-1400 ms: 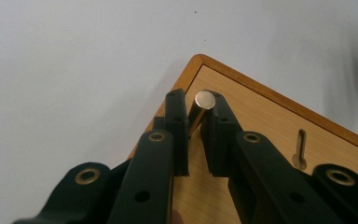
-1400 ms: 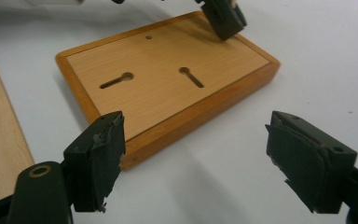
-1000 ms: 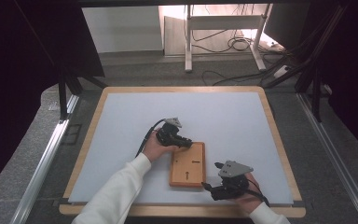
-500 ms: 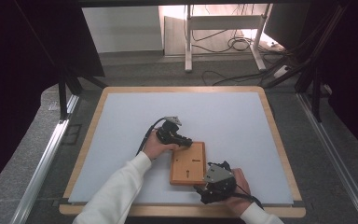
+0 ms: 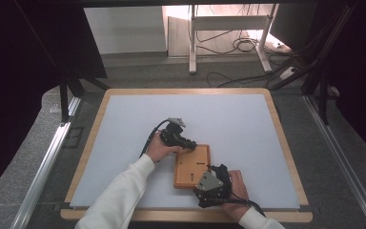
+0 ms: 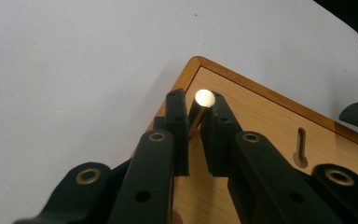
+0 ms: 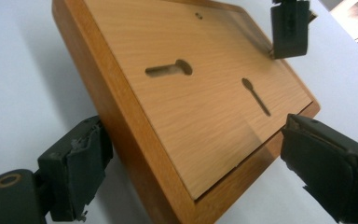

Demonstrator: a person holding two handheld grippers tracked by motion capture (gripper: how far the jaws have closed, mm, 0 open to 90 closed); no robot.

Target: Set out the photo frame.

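Note:
A flat wooden board (image 5: pixel 190 162) with keyhole slots (image 7: pixel 170 69) lies on the pale mat. My left gripper (image 5: pixel 189 144) is at its far left corner, shut on an upright brass peg (image 6: pixel 203 99) that stands at the board's corner (image 6: pixel 193 63). My right gripper (image 5: pixel 209 172) is at the board's near end. Its jaws have just been opening and now stand wide on either side of the board (image 7: pixel 200 121), one pad (image 7: pixel 81 163) close to the side edge, the other (image 7: pixel 326 158) by the near corner. The left gripper's jaw (image 7: pixel 289 28) shows at the far corner.
The pale mat (image 5: pixel 248 129) covers a wood-framed table (image 5: pixel 286 143), with bare mat all around the board. Metal rails (image 5: pixel 47 162) run along the table's sides. A desk frame and cables (image 5: pixel 228 43) stand beyond the far edge.
My right hand has slid left from the near right of the mat to the board's near end, and its jaws now straddle the board. The left gripper has stayed at the far corner.

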